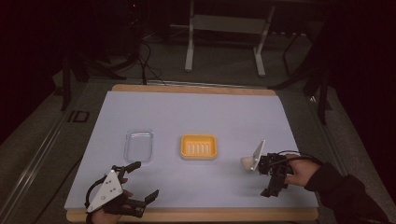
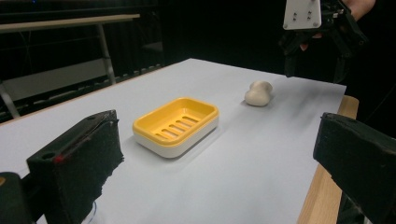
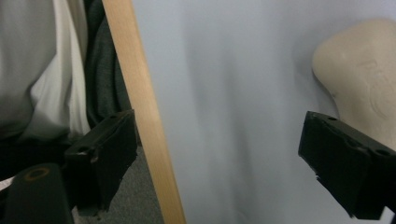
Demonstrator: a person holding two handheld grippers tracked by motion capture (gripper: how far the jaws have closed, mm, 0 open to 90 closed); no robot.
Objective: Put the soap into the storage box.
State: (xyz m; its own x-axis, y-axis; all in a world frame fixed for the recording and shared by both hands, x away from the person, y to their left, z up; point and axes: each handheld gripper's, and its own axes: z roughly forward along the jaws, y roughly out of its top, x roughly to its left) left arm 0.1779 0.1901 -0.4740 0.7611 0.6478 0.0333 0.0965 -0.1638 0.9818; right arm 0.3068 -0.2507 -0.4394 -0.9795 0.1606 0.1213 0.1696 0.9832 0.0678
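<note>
I had the right hand-held gripper (image 1: 275, 173) low over the counter (image 1: 196, 112) near its right front corner, jaws spread wide and holding nothing. In the right gripper view the soap (image 3: 362, 79) lay on the pale sheet just beside one jaw — close, but I could not tell whether the two touched. The other jaw hung past the counter's wooden edge (image 3: 140, 116), over the floor. In the high view the soap (image 1: 247, 162) sat just left of the gripper's grey plate, partly behind it.

The left hand-held gripper (image 1: 141, 179) rested at the front left of the counter, jaws likewise spread and empty. Its own view looked across the counter between both jaws: the yellow dish (image 2: 176, 125) lay in mid-frame, the soap (image 2: 258, 93) beyond it, and the right hand-held gripper (image 2: 317, 65) hung above and behind the soap.

The dish (image 1: 199, 147) stood near the counter's centre, upright and empty, slotted floor showing. The soap was to its right, apart from it. A clear lid (image 1: 139, 144) lay flat to the dish's left — well apart from the soap, near the left gripper's upper jaw.
</note>
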